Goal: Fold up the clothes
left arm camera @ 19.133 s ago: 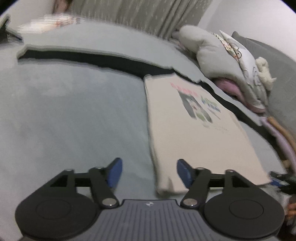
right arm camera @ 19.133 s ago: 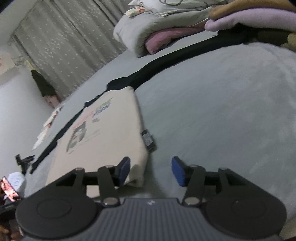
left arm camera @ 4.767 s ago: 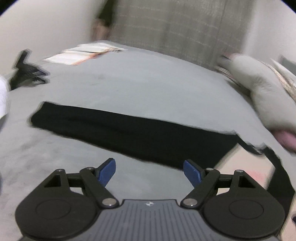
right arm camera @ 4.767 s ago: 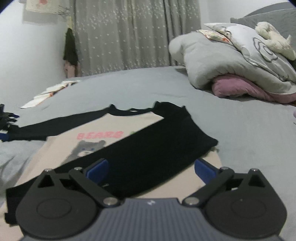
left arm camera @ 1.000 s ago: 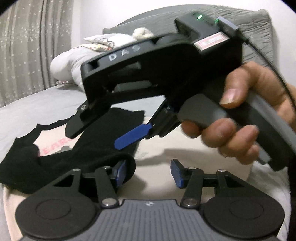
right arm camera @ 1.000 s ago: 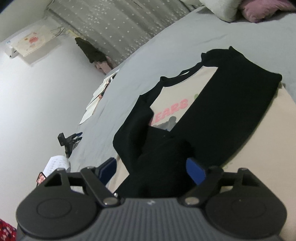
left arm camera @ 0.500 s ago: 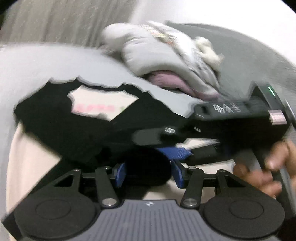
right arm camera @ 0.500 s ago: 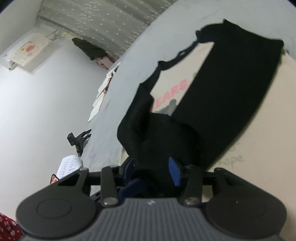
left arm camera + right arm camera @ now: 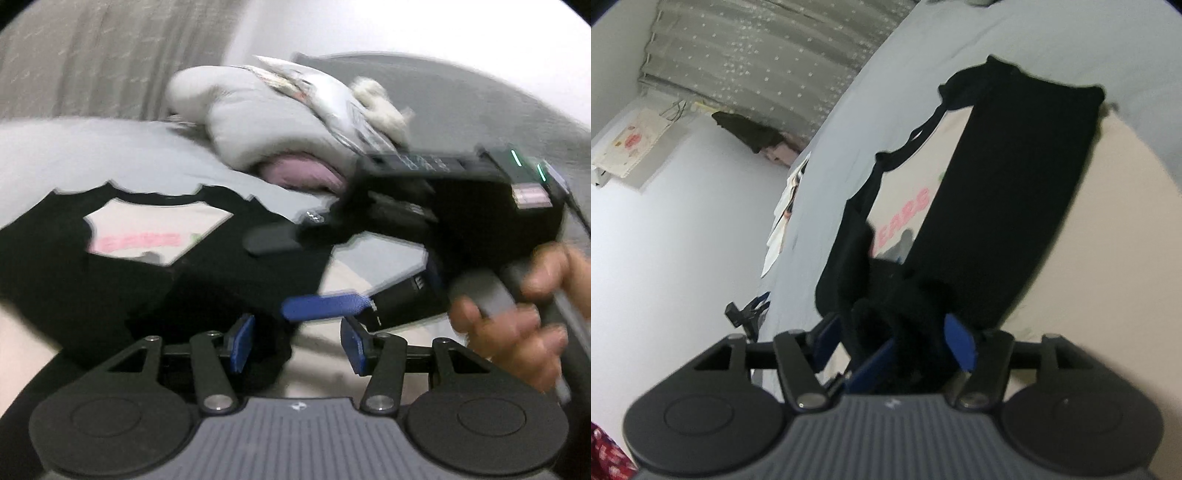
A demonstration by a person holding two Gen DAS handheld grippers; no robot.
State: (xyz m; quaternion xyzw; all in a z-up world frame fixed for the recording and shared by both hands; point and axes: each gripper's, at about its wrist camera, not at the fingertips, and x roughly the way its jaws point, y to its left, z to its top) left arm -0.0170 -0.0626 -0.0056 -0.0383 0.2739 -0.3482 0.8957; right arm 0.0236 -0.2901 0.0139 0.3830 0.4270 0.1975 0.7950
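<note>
A cream shirt (image 9: 155, 229) with pink letters and black sleeves lies flat on the bed. One black sleeve (image 9: 1015, 192) is folded across its chest. The other sleeve's cuff (image 9: 901, 317) is bunched between the jaws of my right gripper (image 9: 892, 338). Those jaws are opening, and the cloth sits loosely in the gap. My left gripper (image 9: 297, 345) is open just above the shirt, with black cloth against its left pad only. One of its blue fingers (image 9: 871, 369) pokes into the bunched cuff. A hand (image 9: 517, 332) holds the right gripper close in front of the left one.
Grey bedding and pillows (image 9: 266, 122) are heaped over a pink blanket (image 9: 299, 173) at the head of the grey bed (image 9: 55, 155). Papers (image 9: 783, 206) and a small black stand (image 9: 746, 314) lie at the bed's far side, below a curtain (image 9: 768, 59).
Half a second ago the right jaws were narrow on the bunched cuff; now they stand wider. Both views have rolled, and the right gripper has shifted right in the left wrist view.
</note>
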